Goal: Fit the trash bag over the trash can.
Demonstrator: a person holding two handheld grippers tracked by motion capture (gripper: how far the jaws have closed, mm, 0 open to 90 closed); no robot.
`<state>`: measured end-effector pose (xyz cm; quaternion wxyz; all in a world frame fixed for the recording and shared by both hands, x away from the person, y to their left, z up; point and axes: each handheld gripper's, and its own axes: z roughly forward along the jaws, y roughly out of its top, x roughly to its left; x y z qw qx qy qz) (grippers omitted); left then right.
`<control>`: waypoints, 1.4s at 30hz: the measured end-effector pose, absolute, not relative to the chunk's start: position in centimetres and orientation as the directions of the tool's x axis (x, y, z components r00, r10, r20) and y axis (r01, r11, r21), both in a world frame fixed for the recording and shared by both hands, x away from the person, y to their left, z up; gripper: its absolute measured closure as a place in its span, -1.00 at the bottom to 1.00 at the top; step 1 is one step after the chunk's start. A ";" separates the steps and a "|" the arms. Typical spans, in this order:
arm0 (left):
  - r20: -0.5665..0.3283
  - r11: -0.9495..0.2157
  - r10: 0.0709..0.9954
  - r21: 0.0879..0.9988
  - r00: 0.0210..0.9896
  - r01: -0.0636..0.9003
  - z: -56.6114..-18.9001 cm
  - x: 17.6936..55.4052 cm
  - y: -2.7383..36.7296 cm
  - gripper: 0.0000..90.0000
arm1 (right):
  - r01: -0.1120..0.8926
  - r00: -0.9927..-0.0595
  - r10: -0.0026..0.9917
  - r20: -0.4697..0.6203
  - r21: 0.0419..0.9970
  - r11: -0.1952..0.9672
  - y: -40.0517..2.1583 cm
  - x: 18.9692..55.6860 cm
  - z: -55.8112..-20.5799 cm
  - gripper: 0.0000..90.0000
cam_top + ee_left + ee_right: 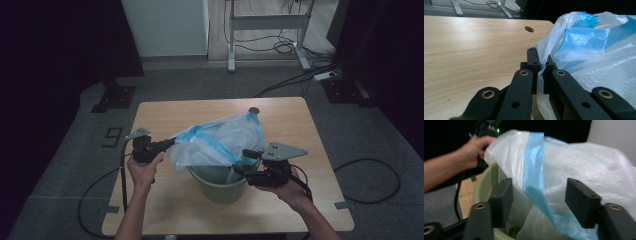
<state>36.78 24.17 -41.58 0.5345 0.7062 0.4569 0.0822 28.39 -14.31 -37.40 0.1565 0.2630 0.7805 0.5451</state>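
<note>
My right gripper (537, 205) stands with its jaws well apart, and the blue-edged fold of the bag (564, 172) hangs between them without either pad pressing on it, so I have no hold there; no earlier look lets me say more than that. From those pads the film runs up toward twelve o'clock and the bin (482, 187) rim curves away at about nine. My left gripper (539, 75) is pinched shut on a thin tuck of the bag (594, 50), which billows off to its two o'clock. On the high view the bag (220, 142) drapes over the bin (220, 187) near the table (165, 112) middle, its long axis running from the left gripper (167, 143) at nine o'clock up to a peak near one o'clock. The right gripper (246, 162) sits at the bin's three o'clock, just beside the rim, so I judge it nearer to the loose hem that must go over that side.
</note>
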 end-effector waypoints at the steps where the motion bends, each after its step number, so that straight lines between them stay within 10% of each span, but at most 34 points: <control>1: -0.374 -0.010 0.733 0.830 0.568 0.558 -41.6 36.7 24.2 0.99 | 0.235 -0.812 0.583 0.023 0.927 0.291 -14.1 28.4 -37.6 0.27; 5: -0.382 -0.002 0.726 0.831 0.573 0.556 -41.6 36.4 24.4 0.99 | 0.182 -0.831 0.555 -0.037 0.925 0.333 -14.3 27.7 -37.9 0.97; 33: -0.368 -0.123 0.645 0.815 0.670 0.566 -44.1 31.1 24.1 0.98 | 0.203 -0.906 0.420 0.048 0.922 0.331 -16.1 22.5 -46.6 0.97; 42: -0.301 -0.114 0.654 0.868 0.694 0.484 -41.8 30.1 25.2 0.05 | 0.229 -0.871 0.491 0.032 0.909 0.348 -16.8 23.5 -47.4 0.97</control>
